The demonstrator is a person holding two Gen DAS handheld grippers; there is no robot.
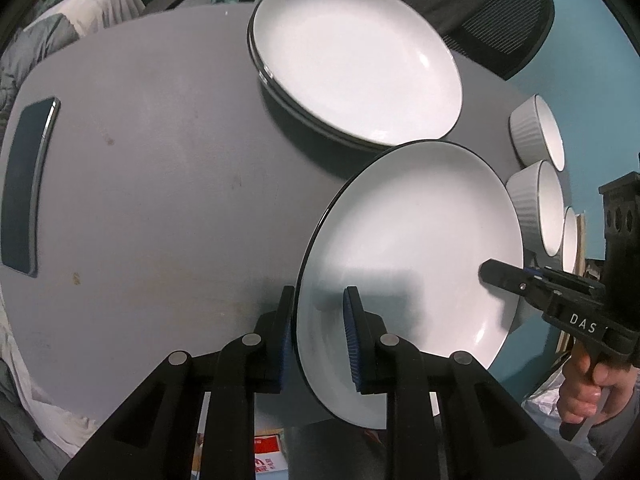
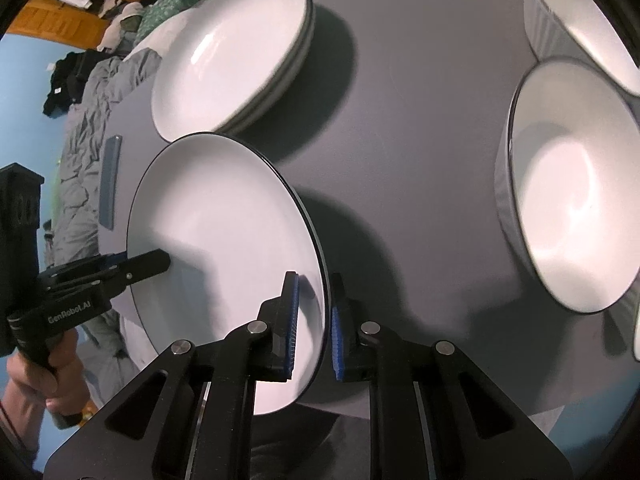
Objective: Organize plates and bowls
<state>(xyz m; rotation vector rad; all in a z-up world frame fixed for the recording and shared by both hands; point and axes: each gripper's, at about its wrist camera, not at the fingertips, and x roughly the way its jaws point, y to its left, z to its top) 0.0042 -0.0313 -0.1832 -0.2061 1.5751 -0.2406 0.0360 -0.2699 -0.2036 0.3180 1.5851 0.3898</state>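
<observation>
Held plate just before plate stack on table; bowls right, phone left

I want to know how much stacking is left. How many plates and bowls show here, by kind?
Plates: 3, one held plate and a plate stack showing two rims
Bowls: 3, in a row
Total: 6

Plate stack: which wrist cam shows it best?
Left wrist: the plate stack sits nearly whole and sharp on the table, layered rims visible. Right wrist shows the same stack smaller, slightly blurred, its near edge partly behind the held plate.
</observation>
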